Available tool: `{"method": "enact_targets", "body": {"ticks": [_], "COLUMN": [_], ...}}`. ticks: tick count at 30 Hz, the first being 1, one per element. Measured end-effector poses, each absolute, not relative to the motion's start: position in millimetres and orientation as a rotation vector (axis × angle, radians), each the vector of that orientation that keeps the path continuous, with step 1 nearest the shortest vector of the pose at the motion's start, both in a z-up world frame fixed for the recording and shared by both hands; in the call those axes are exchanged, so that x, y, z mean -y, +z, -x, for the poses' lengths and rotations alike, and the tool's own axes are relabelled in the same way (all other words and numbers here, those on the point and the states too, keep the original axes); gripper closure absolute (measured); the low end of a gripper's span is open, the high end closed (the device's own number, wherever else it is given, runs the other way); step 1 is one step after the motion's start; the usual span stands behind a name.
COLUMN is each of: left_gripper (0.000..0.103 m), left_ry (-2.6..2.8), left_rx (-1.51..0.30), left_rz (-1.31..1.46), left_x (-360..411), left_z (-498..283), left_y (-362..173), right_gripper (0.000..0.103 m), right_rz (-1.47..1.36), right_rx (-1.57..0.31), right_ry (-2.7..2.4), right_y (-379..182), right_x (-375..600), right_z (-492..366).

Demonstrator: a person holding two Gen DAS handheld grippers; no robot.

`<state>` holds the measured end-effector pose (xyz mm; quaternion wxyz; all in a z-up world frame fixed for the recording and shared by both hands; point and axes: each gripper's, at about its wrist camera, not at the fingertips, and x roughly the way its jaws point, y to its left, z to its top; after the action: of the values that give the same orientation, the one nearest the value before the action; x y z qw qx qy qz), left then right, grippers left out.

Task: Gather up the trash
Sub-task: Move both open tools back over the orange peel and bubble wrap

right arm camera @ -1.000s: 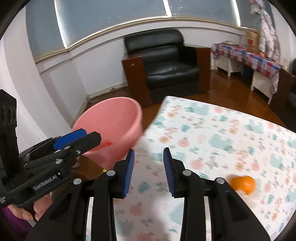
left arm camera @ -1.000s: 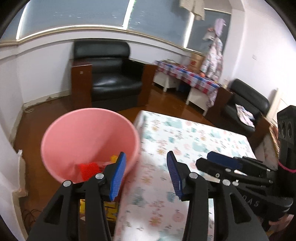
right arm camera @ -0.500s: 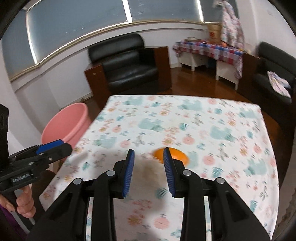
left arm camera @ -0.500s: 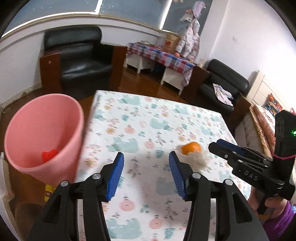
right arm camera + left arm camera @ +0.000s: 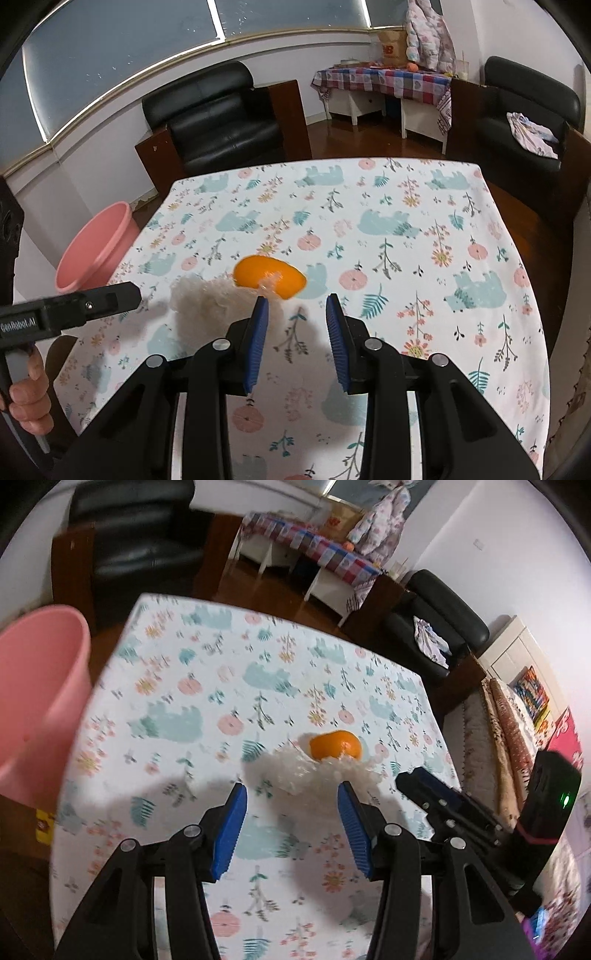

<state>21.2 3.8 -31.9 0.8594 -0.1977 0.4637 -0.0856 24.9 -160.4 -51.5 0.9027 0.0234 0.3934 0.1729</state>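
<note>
So the crumpled clear plastic wrap [image 5: 314,771] was lying on the tabletop [image 5: 184,709] with an orange peel [image 5: 335,744] touching its far edge. The left hand-held gripper [image 5: 291,801] hung just short of the wrap, jaws spread wide with nothing between them, the wad sitting right past its blue fingertips [image 5: 236,801]. The right hand-held gripper [image 5: 293,314] was spread too and empty; from its camera the wrap [image 5: 207,299] sat off to the left of its fingers and the peel [image 5: 269,277] a bit ahead and left.

Tabletop had a white cloth printed with teal bears, pink flowers and leaves. Room behind: dark wood floor, a black leather armchair [image 5: 218,114], a side table with a checkered cloth [image 5: 384,79], another black chair [image 5: 528,114] with some fabric on it.

A pink bucket [image 5: 98,251] stood on the floor beside the tabletop's left edge; couldn't make out what was inside it
</note>
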Motion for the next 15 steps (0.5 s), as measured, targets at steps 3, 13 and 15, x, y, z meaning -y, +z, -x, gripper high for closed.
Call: {"method": "enact_targets", "body": {"ticks": [3, 13, 15], "left_gripper": [0.051, 0.049, 0.048], "left_ry": [-0.183, -0.152, -0.143], "left_rx": [-1.016, -1.09, -1.096], "left_rz": [0.482, 0.564, 0.559], "left_x": [-2, 2, 2], "left_z": [-32, -55, -56], "left_y": [-39, -57, -59], "right_gripper": [0.07, 0.07, 0.07], "right_rz": [-0.046, -0.01, -0.014], "right_rx": [-0.823, -0.919, -0.922], "right_ry": [0.343, 0.35, 0.395], "right_y": [-57, -75, -76], "right_x": [161, 143, 135], "right_z": [-27, -46, -44]}}
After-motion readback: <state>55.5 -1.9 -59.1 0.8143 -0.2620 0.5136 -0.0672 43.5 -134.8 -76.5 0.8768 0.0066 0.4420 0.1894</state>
